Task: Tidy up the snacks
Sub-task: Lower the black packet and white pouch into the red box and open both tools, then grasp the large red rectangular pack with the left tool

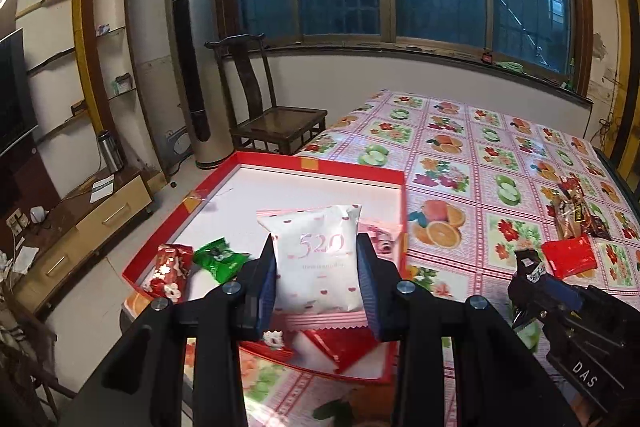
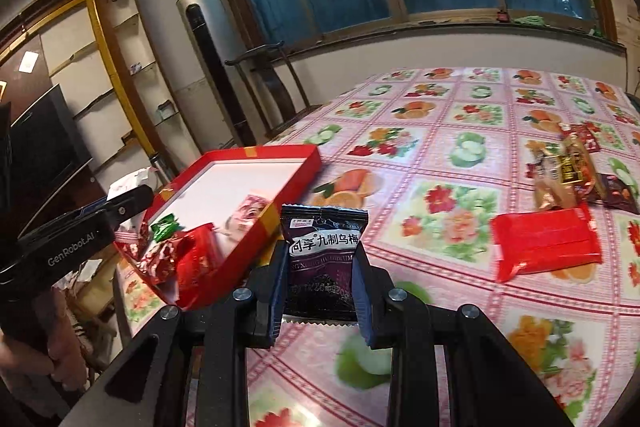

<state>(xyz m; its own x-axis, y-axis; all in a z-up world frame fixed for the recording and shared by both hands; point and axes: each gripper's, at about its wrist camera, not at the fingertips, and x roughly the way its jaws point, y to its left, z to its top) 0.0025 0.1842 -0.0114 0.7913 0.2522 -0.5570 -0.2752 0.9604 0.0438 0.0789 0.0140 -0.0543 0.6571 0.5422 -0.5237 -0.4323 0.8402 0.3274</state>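
Note:
My left gripper [image 1: 318,255] is shut on a white snack packet with pink hearts [image 1: 316,259], held above the red box lid [image 1: 320,163] with a white floor. In the lid lie a red flowered candy [image 1: 170,269], a green candy [image 1: 220,259], a pink packet [image 1: 382,237] and a red packet [image 1: 344,345]. My right gripper [image 2: 320,259] is shut on a dark purple plum packet [image 2: 322,259], just right of the red box lid [image 2: 296,157] and above the table. The right gripper [image 1: 532,269] also shows at the right of the left wrist view.
The table wears a fruit-and-flower cloth [image 2: 460,147]. A flat red packet [image 2: 546,241] and a pile of brown and dark snacks [image 2: 568,171] lie on it to the right. A wooden chair [image 1: 276,115] and a tall fan unit [image 1: 190,67] stand beyond the table's far left. A hand [image 2: 56,339] holds the left gripper's body.

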